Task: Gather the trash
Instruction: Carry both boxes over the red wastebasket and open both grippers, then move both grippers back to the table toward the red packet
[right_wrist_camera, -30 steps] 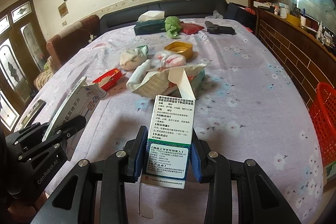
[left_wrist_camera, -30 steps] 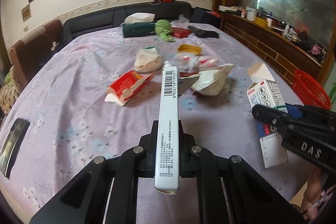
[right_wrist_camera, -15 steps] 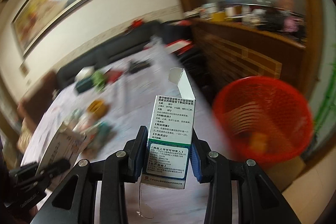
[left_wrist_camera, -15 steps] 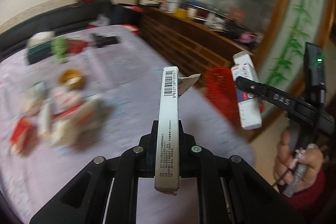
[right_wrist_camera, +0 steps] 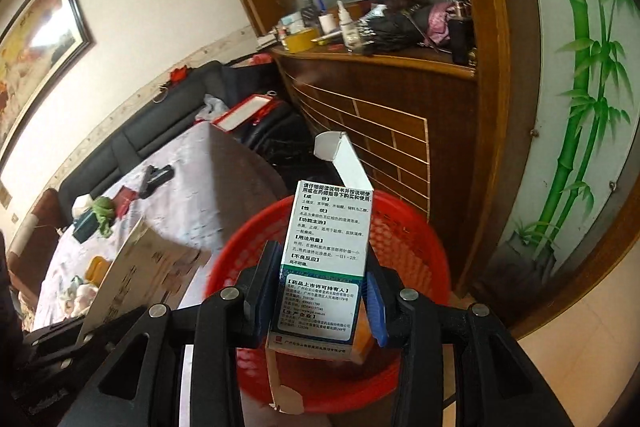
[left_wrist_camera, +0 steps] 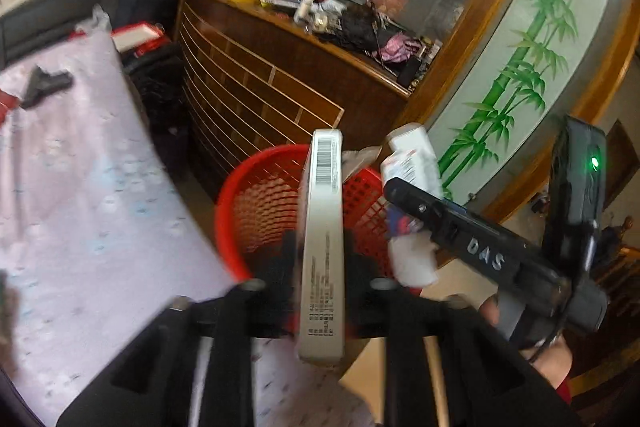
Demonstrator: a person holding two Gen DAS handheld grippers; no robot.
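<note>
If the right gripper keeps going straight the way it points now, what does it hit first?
Probably the red basket. The right gripper, shut on the medicine box, points into the basket's open mouth, so the box would likely meet its mesh first. Depth is unclear.

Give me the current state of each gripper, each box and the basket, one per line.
Left gripper: shut on the slim barcode box.
Slim barcode box: held edge-up above the basket.
Right gripper: shut on the medicine box.
Medicine box: held upright over the basket, top flap open.
Red basket: upright on the floor, open-topped.
</note>
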